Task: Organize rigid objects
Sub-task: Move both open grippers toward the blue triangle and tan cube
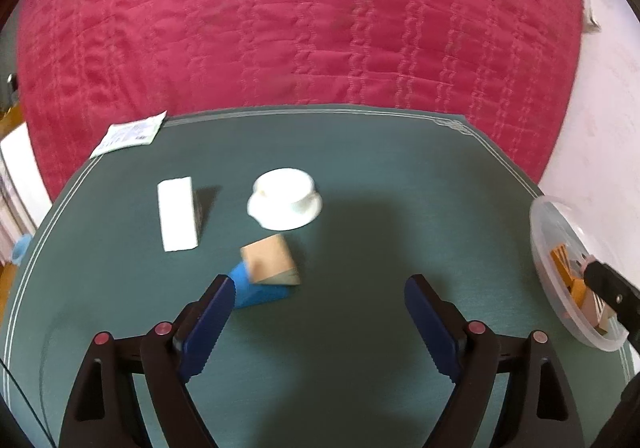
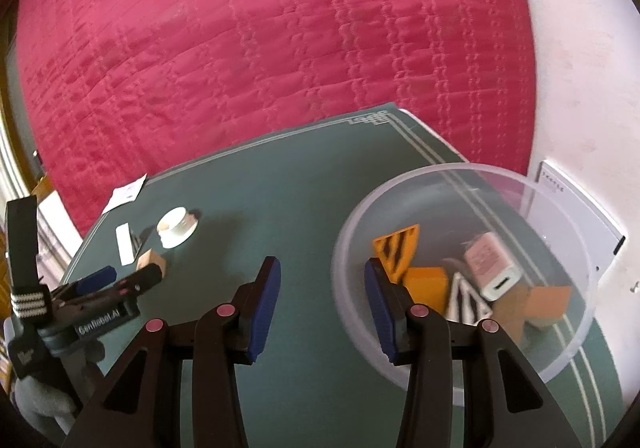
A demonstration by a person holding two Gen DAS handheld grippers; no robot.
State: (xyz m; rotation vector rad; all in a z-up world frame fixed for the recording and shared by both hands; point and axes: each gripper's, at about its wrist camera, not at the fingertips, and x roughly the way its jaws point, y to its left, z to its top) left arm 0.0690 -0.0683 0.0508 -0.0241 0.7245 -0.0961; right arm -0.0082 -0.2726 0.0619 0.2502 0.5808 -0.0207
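Note:
On the green mat (image 1: 360, 152) lie a white box (image 1: 178, 214), a white cup on a saucer (image 1: 285, 198), and a wooden block (image 1: 270, 259) leaning on a blue block (image 1: 256, 290). My left gripper (image 1: 320, 288) is open, its left finger close beside the blue block, nothing between the jaws. A clear plastic bowl (image 2: 400, 184) at the right holds orange pieces (image 2: 426, 284), striped pieces and a pink-and-white charger (image 2: 490, 264). My right gripper (image 2: 322, 272) is open and empty at the bowl's near-left rim. The right wrist view shows the left gripper (image 2: 120, 275) by the blocks.
A red quilted bedspread (image 1: 300, 20) lies beyond the mat. A white leaflet (image 1: 130, 132) rests on the mat's far-left corner. A flat white box (image 2: 580, 208) sits behind the bowl on the pale surface at right. The bowl (image 1: 534, 224) stands at the mat's right edge.

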